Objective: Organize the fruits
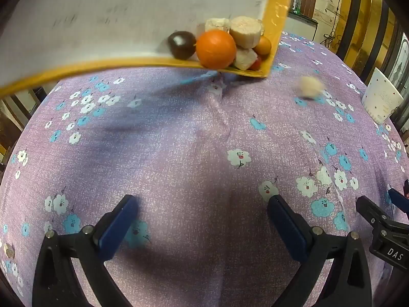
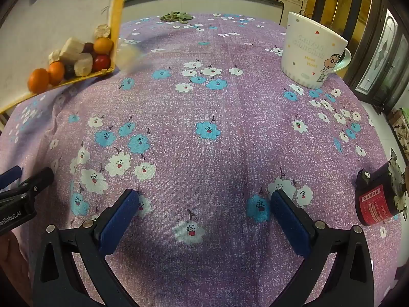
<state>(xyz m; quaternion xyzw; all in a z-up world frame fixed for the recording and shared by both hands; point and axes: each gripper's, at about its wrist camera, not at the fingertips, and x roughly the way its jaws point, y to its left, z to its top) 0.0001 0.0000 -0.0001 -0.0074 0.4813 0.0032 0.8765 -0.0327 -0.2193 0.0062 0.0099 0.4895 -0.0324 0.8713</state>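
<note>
A white tray with a yellow rim [image 1: 274, 23] is tilted above the purple floral tablecloth, one corner low. Fruits are piled in that corner: an orange [image 1: 216, 48], a dark plum [image 1: 181, 44], pale banana pieces [image 1: 246, 32] and small red and orange fruits. One pale piece [image 1: 310, 87] is blurred beside the tray, on or just above the cloth. The right wrist view shows the tray rim [image 2: 116, 20], the pile with oranges [image 2: 38, 80] and the blurred piece [image 2: 127, 56]. My left gripper [image 1: 203, 204] and right gripper [image 2: 204, 199] are open and empty, near the front.
A white cartoon mug [image 2: 313, 53] stands at the right, also in the left wrist view [image 1: 382, 97]. A red-labelled black cylinder [image 2: 378, 199] lies at the right edge. Dried leaves [image 2: 176, 16] lie at the far side. The cloth has a ridge [image 1: 222, 110] below the tray corner.
</note>
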